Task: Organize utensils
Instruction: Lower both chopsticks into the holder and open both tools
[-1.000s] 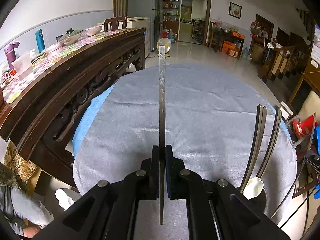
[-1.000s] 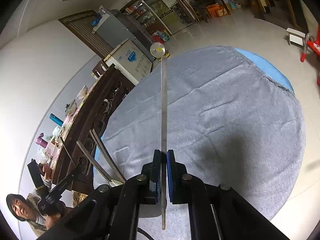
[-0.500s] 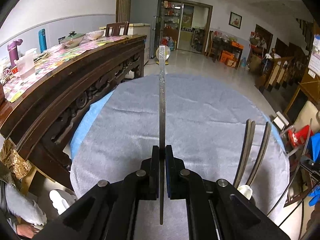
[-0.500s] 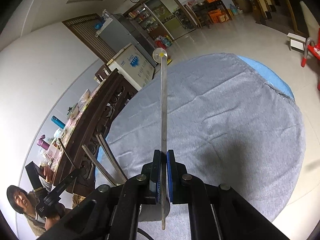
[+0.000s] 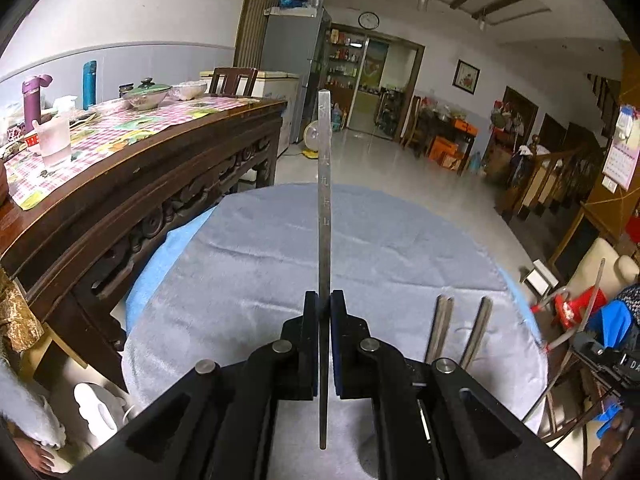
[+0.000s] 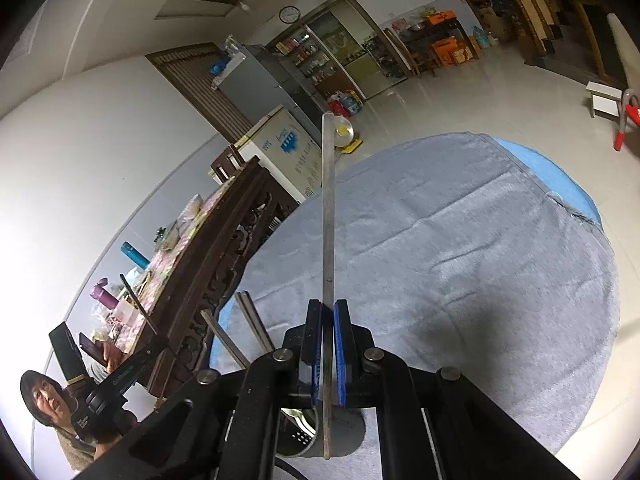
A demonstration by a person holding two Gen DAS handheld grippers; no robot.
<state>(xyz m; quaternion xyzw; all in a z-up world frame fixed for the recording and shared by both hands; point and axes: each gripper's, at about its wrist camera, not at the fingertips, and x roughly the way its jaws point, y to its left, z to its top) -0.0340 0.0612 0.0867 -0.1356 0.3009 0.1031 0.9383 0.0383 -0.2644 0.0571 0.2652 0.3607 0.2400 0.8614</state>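
The left gripper (image 5: 324,312) is clamped on a flat metal utensil handle (image 5: 325,200), a slim strip of dull grey steel seen edge-on, with small stamped characters along its length. It rises straight up out of the black pads, its squared end high above the gripper, and a shorter length hangs below the pads toward the near edge of the view. The right gripper (image 6: 328,320) is likewise clenched on a second metal handle (image 6: 328,216), plain and narrow, with a tiny dot near its lower part; its blue ribbed pads (image 6: 341,352) press on both sides.

Both are held over a round tabletop (image 5: 260,248) covered with grey cloth, a blue layer showing at its rim. At the near right in the left wrist view, two more utensil handles (image 5: 460,328) stand side by side, leaning slightly; their lower ends are hidden behind the gripper body. A metal holder (image 6: 304,432) with small holes sits just beneath the right gripper. A dark carved wooden sideboard (image 5: 140,184) stands to the left.
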